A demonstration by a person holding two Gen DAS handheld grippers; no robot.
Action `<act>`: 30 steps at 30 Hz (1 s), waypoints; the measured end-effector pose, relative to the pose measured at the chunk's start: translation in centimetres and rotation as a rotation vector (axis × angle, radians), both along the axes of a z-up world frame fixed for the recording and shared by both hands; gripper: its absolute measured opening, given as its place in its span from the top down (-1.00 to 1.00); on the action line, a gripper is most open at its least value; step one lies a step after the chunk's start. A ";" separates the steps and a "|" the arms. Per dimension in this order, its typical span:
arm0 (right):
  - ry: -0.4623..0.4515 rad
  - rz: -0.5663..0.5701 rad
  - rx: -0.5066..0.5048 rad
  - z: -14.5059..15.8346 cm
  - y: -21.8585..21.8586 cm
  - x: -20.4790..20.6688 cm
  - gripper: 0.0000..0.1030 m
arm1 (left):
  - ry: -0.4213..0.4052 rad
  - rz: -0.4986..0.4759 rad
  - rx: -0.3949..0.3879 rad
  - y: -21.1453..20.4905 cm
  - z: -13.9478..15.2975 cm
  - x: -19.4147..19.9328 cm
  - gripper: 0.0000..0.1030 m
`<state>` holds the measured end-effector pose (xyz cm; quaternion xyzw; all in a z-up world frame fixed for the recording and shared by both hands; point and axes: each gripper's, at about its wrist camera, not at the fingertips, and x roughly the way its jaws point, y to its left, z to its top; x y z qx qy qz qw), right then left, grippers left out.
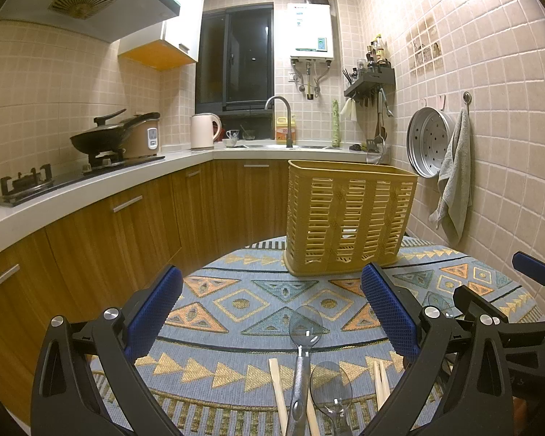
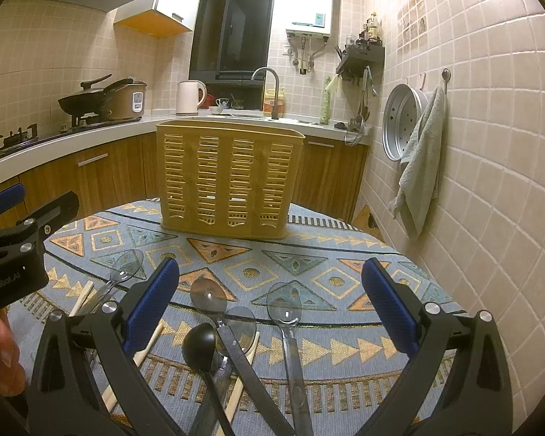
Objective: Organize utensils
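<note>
While spoons (image 2: 283, 312) (clear) litter the cloth (image 2: 309, 254), nothing blocks the basket (image 2: 229, 178)

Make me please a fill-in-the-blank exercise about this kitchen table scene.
1. The yellow basket stands ____ on the patterned tablecloth.
2. Both the left claw and the right claw are ____.
3. The small ladle is ____ in colour.

Missing words: upright; open; black

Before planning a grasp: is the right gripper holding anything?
No, the right gripper is open, its blue pads apart above the transparent plastic spoons.
</note>
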<state>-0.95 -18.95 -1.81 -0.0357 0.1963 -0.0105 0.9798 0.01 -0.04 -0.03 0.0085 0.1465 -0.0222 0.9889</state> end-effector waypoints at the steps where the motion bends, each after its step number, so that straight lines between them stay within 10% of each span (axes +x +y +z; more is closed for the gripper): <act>1: 0.001 0.000 0.000 0.0 0.0 0.0 -0.87 | 0.000 0.000 0.000 0.0 0.0 0.0 -0.85; 20: 0.064 -0.112 0.089 0.3 -3.2 1.3 -0.87 | 0.152 -0.077 -0.173 5.5 1.1 2.5 -0.74; 27: 0.119 -0.014 0.099 2.8 -3.0 1.5 -0.87 | 0.490 -0.273 -0.059 6.1 0.5 5.4 -0.27; 30: 0.229 -0.004 0.044 3.2 -2.4 3.3 -0.87 | 0.617 -0.382 -0.145 5.5 -0.3 7.4 -0.26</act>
